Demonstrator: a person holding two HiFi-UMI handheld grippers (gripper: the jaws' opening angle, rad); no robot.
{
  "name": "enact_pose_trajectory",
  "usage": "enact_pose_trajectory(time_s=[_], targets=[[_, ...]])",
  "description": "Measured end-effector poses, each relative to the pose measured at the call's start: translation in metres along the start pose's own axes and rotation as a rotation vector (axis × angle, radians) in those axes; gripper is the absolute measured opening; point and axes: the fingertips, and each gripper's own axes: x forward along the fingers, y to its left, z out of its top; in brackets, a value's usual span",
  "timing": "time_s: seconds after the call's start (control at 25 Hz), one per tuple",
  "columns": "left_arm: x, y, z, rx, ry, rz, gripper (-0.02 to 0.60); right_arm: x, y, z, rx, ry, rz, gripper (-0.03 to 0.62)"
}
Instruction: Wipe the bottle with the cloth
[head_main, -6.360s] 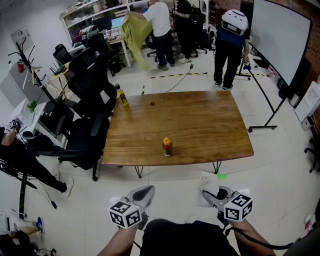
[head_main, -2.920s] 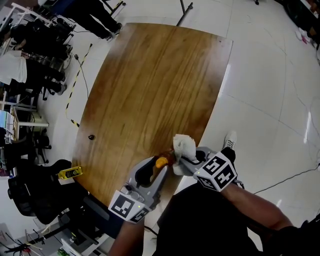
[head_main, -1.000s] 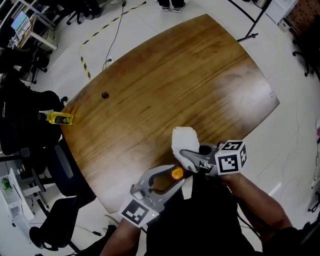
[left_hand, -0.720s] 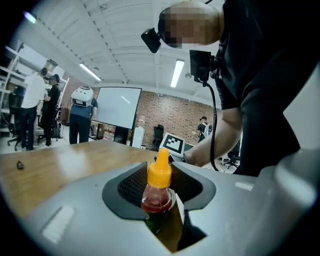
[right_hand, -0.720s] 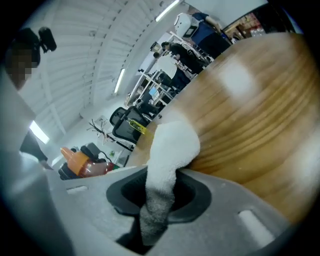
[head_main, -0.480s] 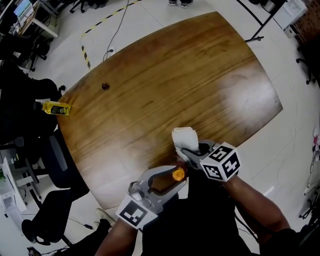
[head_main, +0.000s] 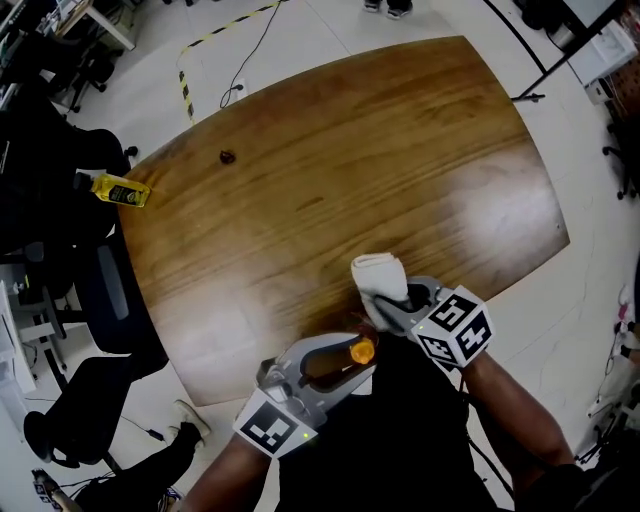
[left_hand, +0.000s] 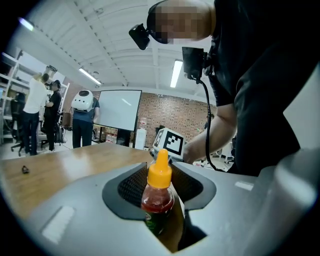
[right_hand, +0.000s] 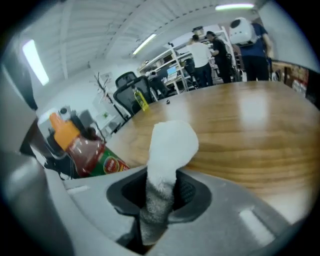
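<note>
A small sauce bottle (left_hand: 158, 197) with an orange cap, red contents and a green label sits between the jaws of my left gripper (head_main: 352, 352), which is shut on it near the table's front edge. In the head view only the orange cap of the bottle (head_main: 359, 350) shows clearly. My right gripper (head_main: 392, 298) is shut on a white cloth (head_main: 377, 277), which sticks up past its jaws. In the right gripper view the cloth (right_hand: 167, 155) stands just right of the tilted bottle (right_hand: 85, 150), close but apart.
The wooden table (head_main: 340, 190) carries a small dark object (head_main: 227, 156) at its far left. A yellow bottle (head_main: 117, 188) lies off the table's left corner beside black office chairs (head_main: 60, 260). Several people stand in the background (left_hand: 82, 120).
The right gripper has rolled and sunk a little with the cloth, now closer to the bottle. The left gripper and bottle stay where they were.
</note>
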Motion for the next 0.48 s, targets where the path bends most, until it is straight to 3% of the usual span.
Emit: enact_pose_trajectory(time_s=[0.12, 0.24, 0.36, 0.48], targets=[[-0.005, 0.005, 0.000, -0.023, -0.002, 0.071, 0.213, -0.032, -0.015, 0.038, 0.236, -0.160, 0.155, 0.077], [-0.011, 0.007, -0.003, -0.082, -0.008, 0.169, 0.216, -0.056, -0.018, 0.078, 0.405, -0.248, 0.339, 0.077], [-0.011, 0.005, -0.007, -0.132, 0.004, 0.263, 0.218, -0.052, 0.005, 0.103, 0.439, -0.193, 0.496, 0.077], [-0.007, 0.004, -0.007, -0.159, 0.006, 0.349, 0.218, -0.030, 0.040, 0.112, 0.351, -0.058, 0.582, 0.077]])
